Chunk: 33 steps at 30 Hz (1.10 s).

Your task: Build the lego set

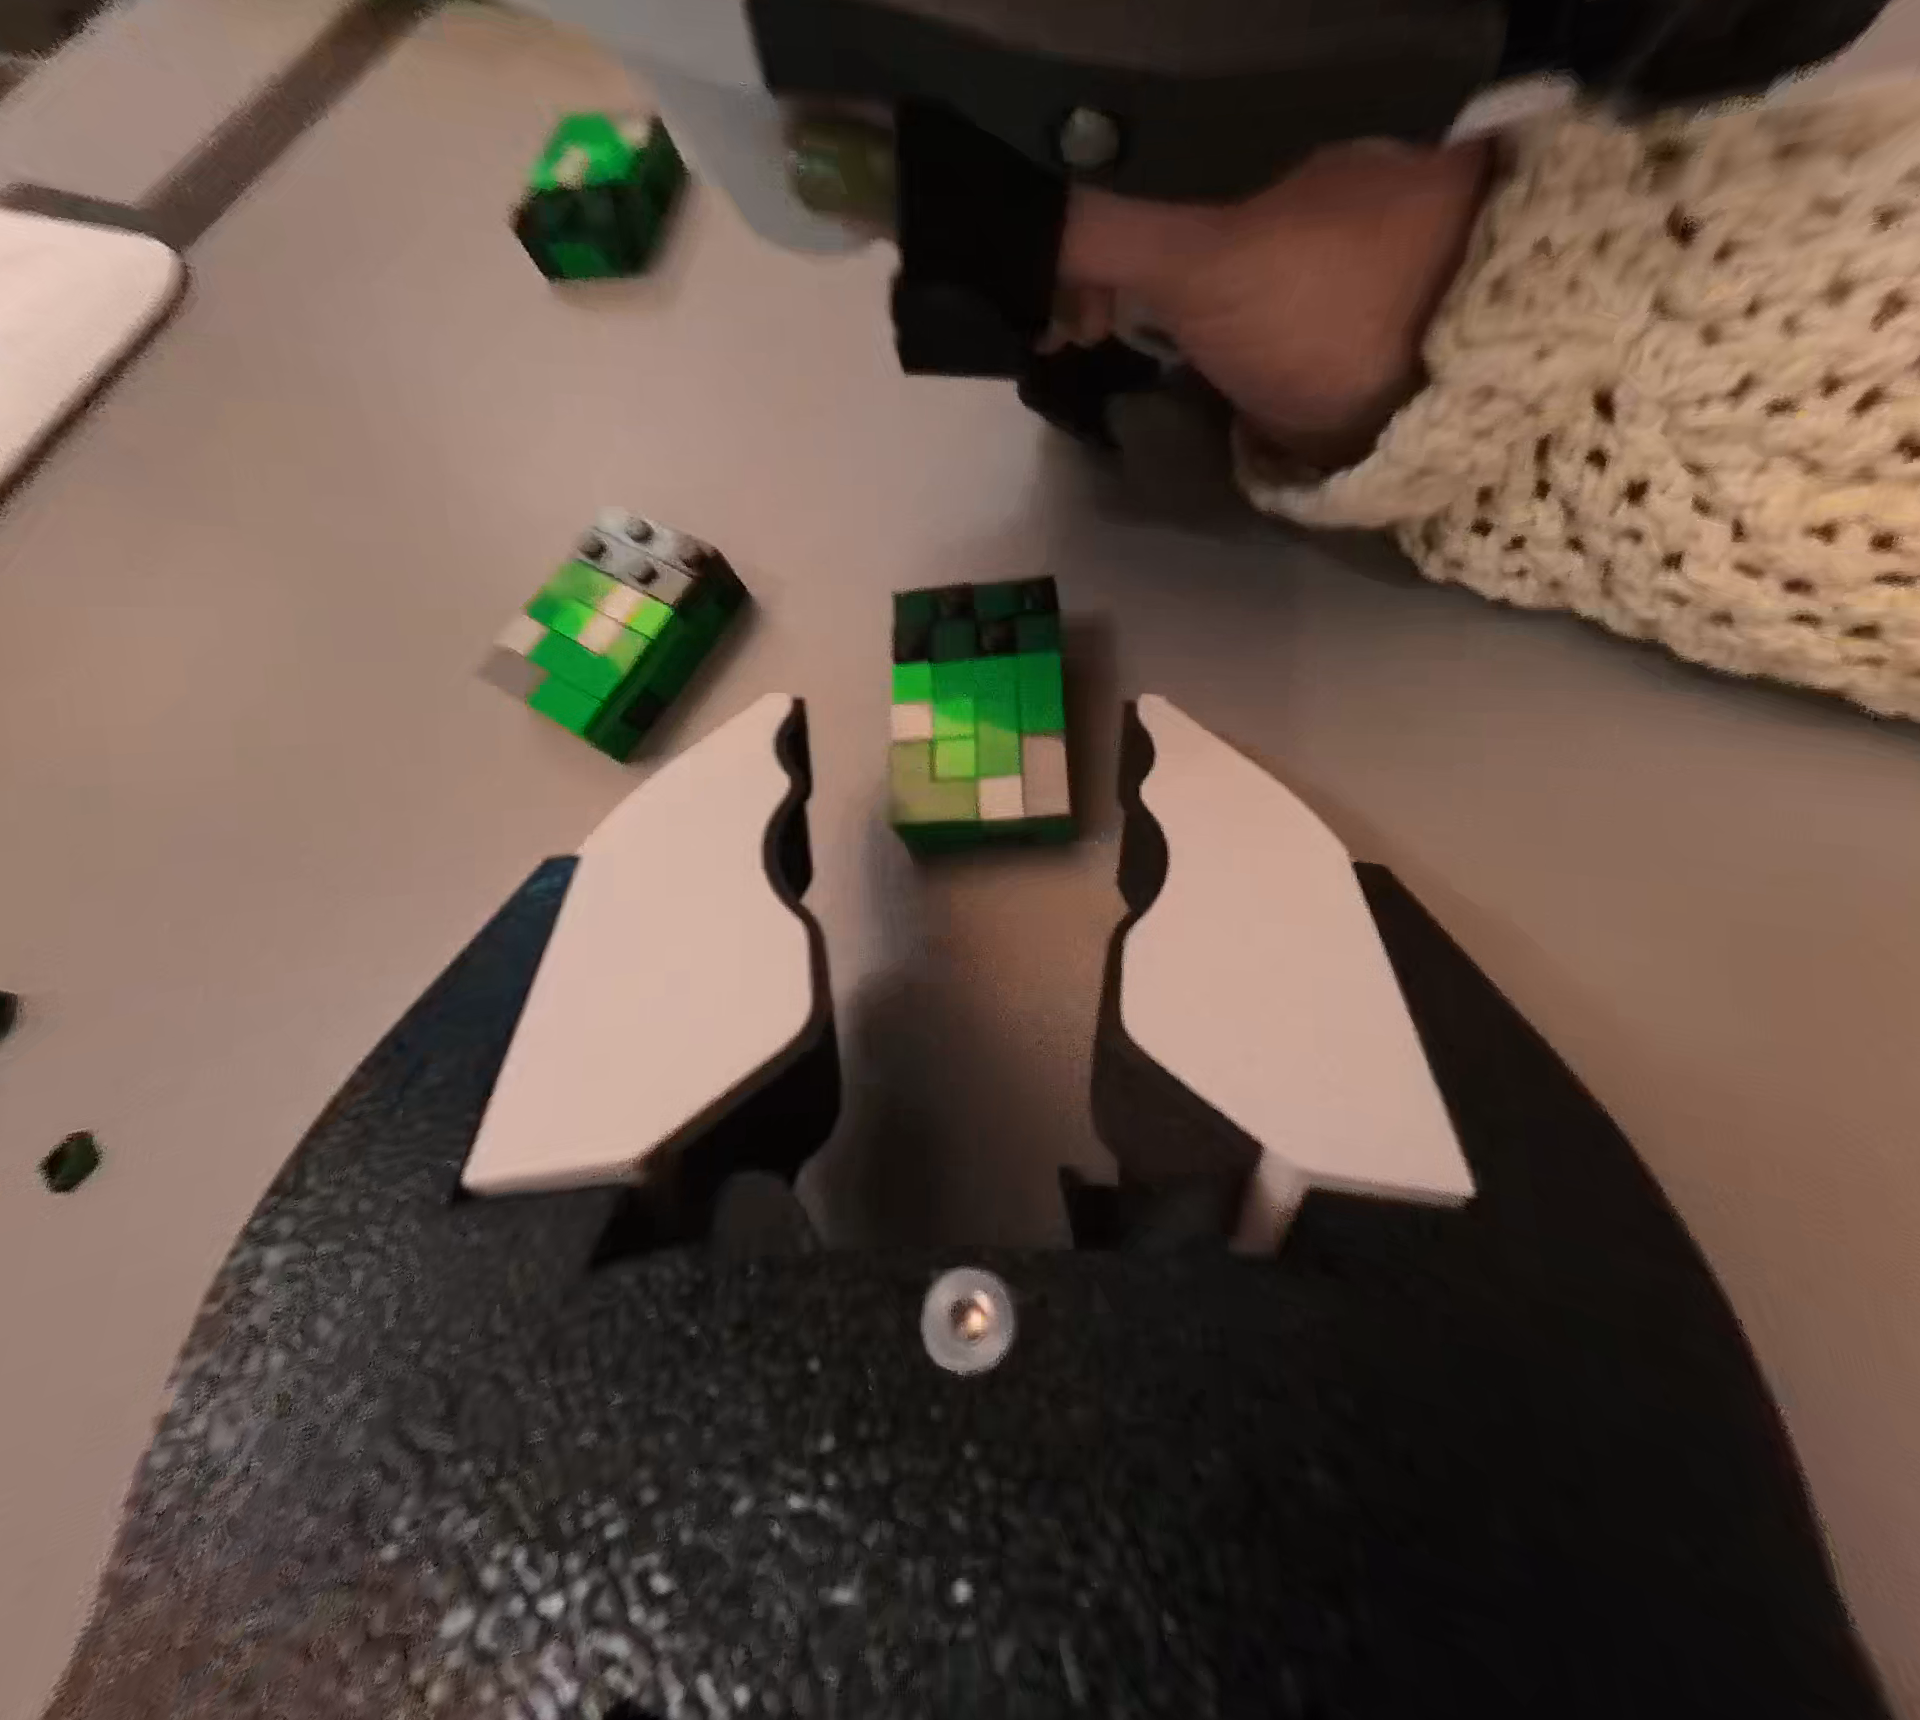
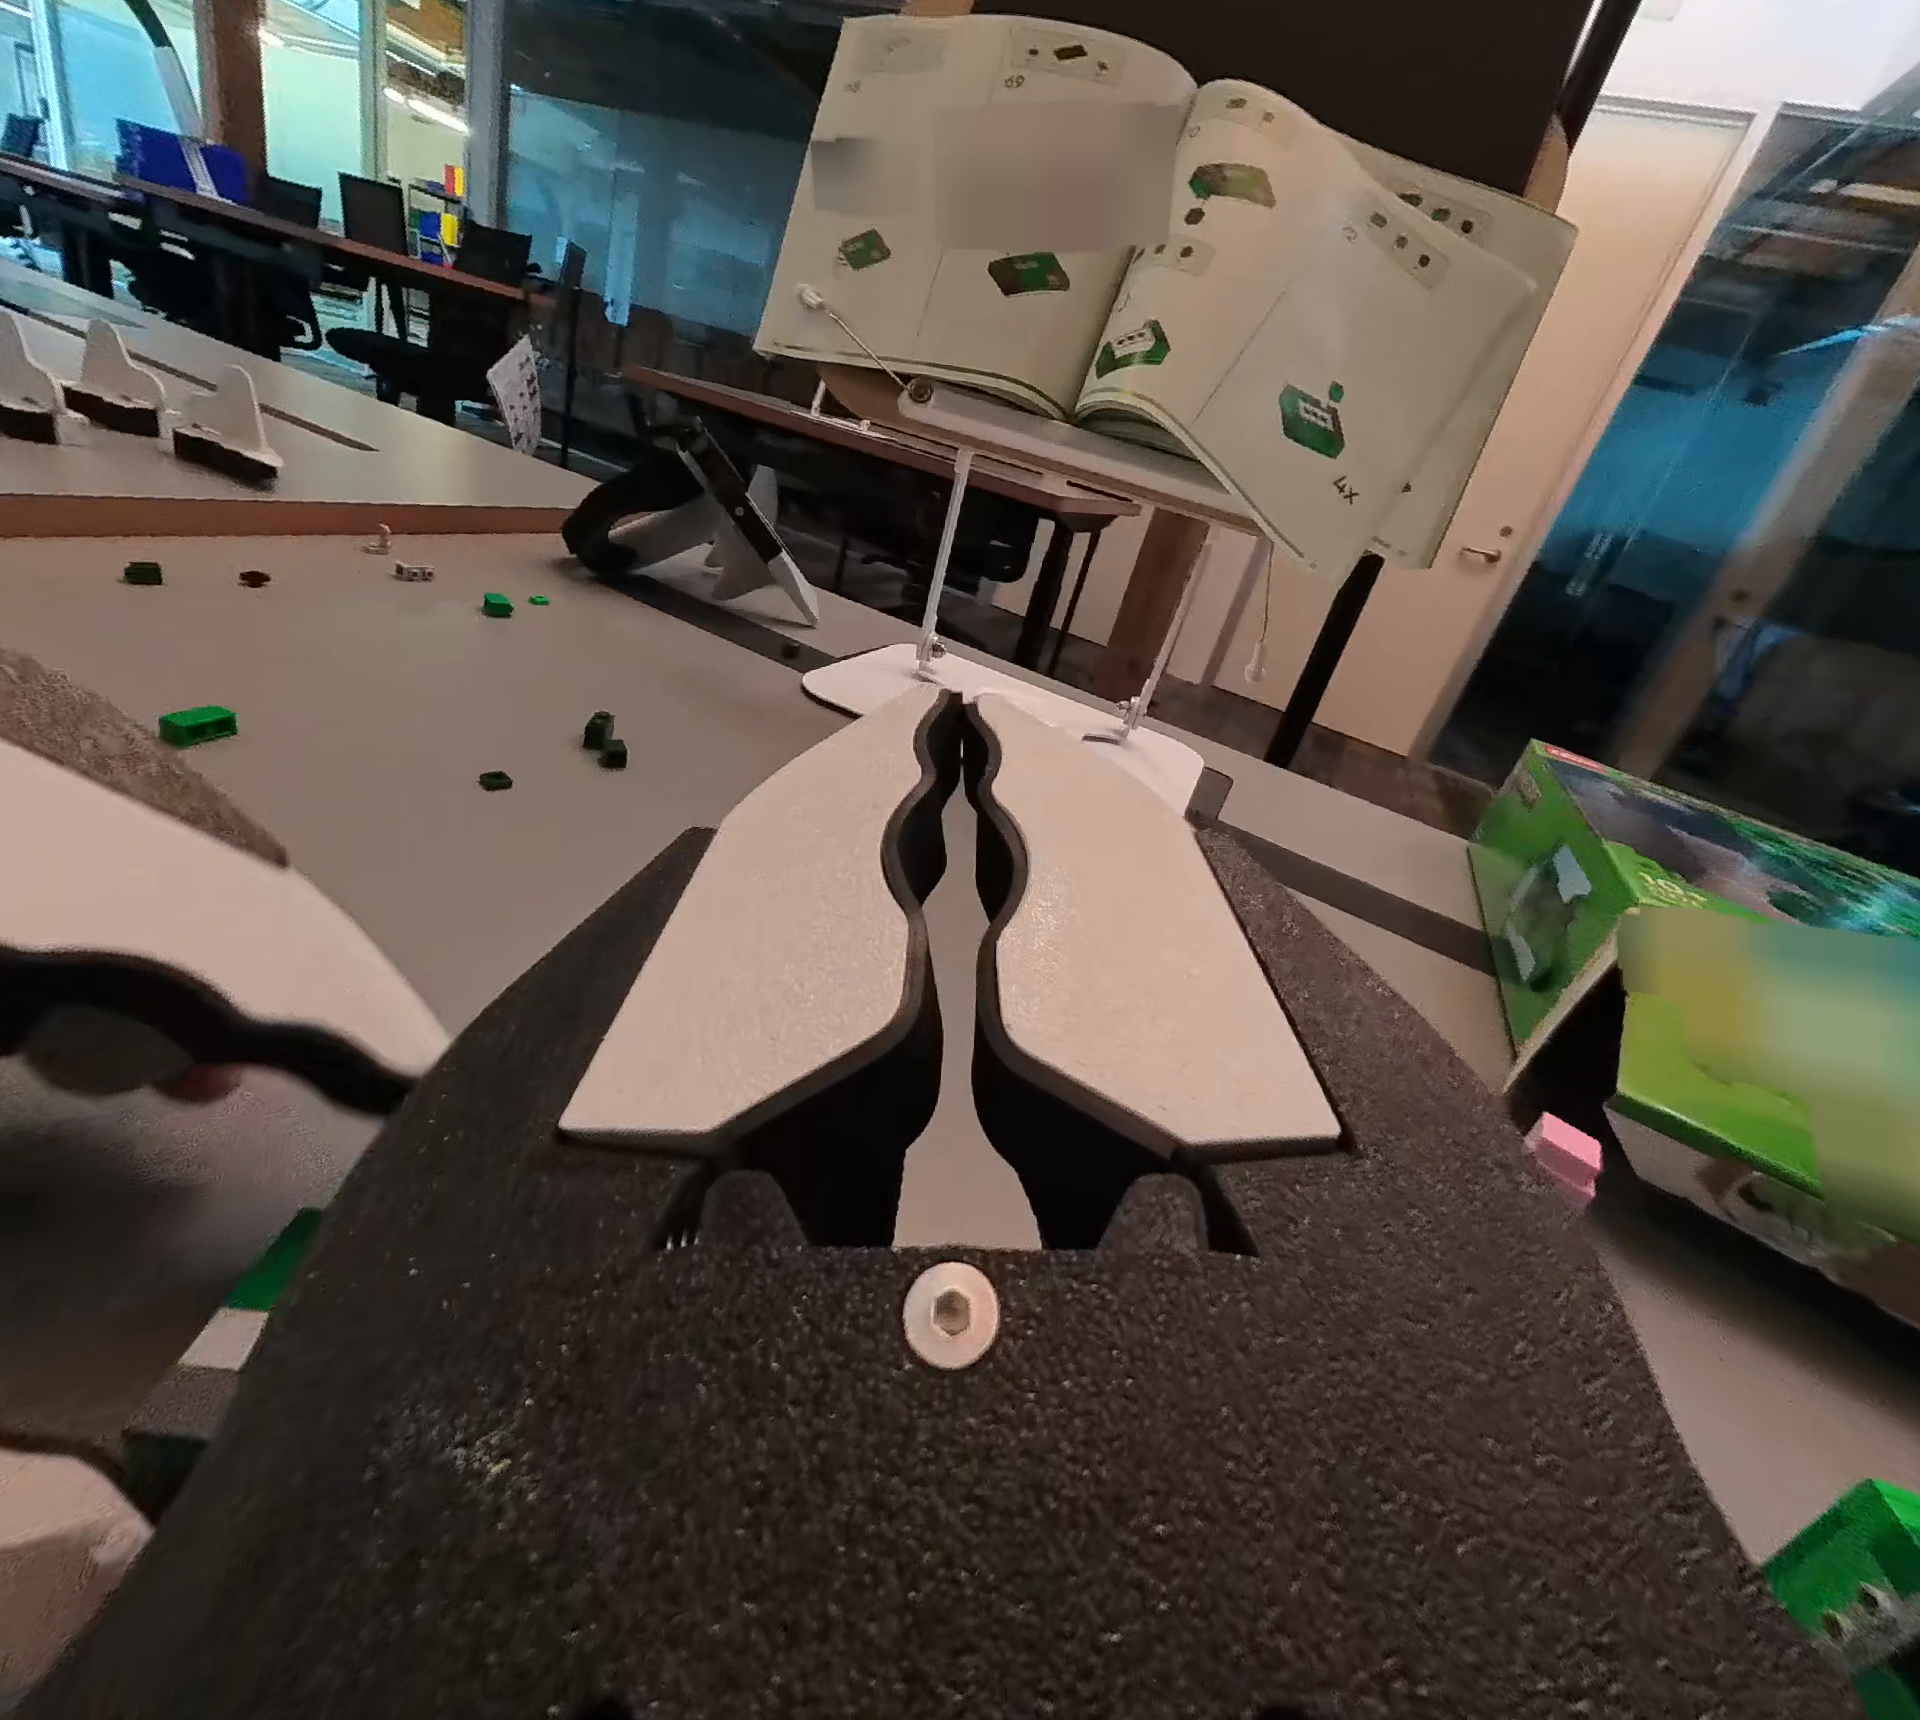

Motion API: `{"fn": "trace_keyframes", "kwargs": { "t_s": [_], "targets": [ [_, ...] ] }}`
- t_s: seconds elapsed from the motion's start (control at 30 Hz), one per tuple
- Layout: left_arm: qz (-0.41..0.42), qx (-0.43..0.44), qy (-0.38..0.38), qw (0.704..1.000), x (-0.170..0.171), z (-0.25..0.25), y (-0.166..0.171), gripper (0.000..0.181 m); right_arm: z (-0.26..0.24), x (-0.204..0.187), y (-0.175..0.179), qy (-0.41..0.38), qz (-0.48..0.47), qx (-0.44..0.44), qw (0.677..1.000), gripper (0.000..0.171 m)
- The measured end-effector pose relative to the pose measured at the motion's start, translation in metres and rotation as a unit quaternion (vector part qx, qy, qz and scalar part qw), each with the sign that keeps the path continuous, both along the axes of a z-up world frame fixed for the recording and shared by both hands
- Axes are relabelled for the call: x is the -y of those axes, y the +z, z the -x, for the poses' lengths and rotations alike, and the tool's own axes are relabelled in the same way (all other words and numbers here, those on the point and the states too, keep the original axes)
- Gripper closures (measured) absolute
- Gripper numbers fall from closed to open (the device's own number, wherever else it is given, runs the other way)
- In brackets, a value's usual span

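Note:
In the left wrist view my left gripper (image 1: 966,714) is open, its two white fingers on either side of a green, white and black lego block (image 1: 982,720) that lies on the grey table (image 1: 312,444). A second green block with grey studs (image 1: 623,631) lies to its left, and a third green block (image 1: 603,200) farther back. My right gripper shows blurred at the top (image 1: 831,174), held by a hand in a cream knit sleeve (image 1: 1662,444). In the right wrist view my right gripper (image 2: 961,714) is shut and empty, raised above the table.
An open instruction booklet (image 2: 1143,247) stands on a white holder (image 2: 997,704) at the table's far edge. Green lego boxes (image 2: 1714,974) sit at the right. Several small loose green pieces (image 2: 197,725) lie scattered on the left. The left gripper's finger (image 2: 208,922) shows at the left edge. About 12 centimetres separates my left fingertips from my right.

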<state>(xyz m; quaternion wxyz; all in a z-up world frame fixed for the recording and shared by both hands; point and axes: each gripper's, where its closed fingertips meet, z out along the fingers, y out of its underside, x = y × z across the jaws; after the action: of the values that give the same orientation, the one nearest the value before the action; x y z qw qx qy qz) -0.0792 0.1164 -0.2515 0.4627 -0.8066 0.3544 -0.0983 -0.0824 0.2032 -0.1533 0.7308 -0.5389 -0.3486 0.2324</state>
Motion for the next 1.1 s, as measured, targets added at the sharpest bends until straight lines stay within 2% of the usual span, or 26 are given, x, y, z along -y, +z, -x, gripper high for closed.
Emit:
{"fn": "trace_keyframes", "kwargs": {
  "t_s": [0.1,0.17,0.23,0.3,0.37,0.43,0.53,0.63,0.87,1.1],
  "targets": [
    [-0.072,0.053,0.039,0.995,-0.008,0.019,0.038,0.111,-0.002,-0.002,0.001,-0.003,0.007,-0.009,1.000,0.171],
    [-0.154,0.092,0.122,0.976,-0.015,0.057,0.072,0.111,-0.004,-0.004,0.000,-0.008,0.013,-0.012,1.000,0.171],
    [-0.220,0.109,0.214,0.945,-0.015,0.108,0.092,0.118,-0.008,-0.008,0.000,-0.019,0.020,-0.016,0.999,0.171],
    [-0.280,0.096,0.315,0.901,-0.004,0.164,0.101,0.123,-0.011,-0.011,-0.001,-0.015,0.029,-0.016,0.999,0.169],
    [-0.311,0.073,0.394,0.862,0.010,0.211,0.102,0.126,-0.016,-0.019,-0.005,-0.029,0.034,0.006,0.999,0.164],
    [-0.319,0.055,0.439,0.838,0.021,0.241,0.098,0.127,-0.025,-0.030,-0.007,-0.050,0.040,0.009,0.998,0.164],
    [-0.298,0.070,0.453,0.837,0.023,0.253,0.089,0.128,-0.031,-0.035,-0.004,-0.040,0.064,-0.032,0.997,0.164],
    [-0.291,0.090,0.450,0.839,0.021,0.251,0.086,0.129,-0.030,-0.032,-0.003,-0.032,0.059,-0.034,0.997,0.167],
    [-0.283,0.067,0.428,0.856,0.013,0.238,0.079,0.133,-0.033,-0.030,0.001,-0.023,0.054,-0.057,0.997,0.171],
    [-0.304,0.073,0.430,0.847,0.019,0.240,0.085,0.137,-0.037,-0.031,0.004,-0.015,0.061,-0.084,0.995,0.171]
  ]
}}
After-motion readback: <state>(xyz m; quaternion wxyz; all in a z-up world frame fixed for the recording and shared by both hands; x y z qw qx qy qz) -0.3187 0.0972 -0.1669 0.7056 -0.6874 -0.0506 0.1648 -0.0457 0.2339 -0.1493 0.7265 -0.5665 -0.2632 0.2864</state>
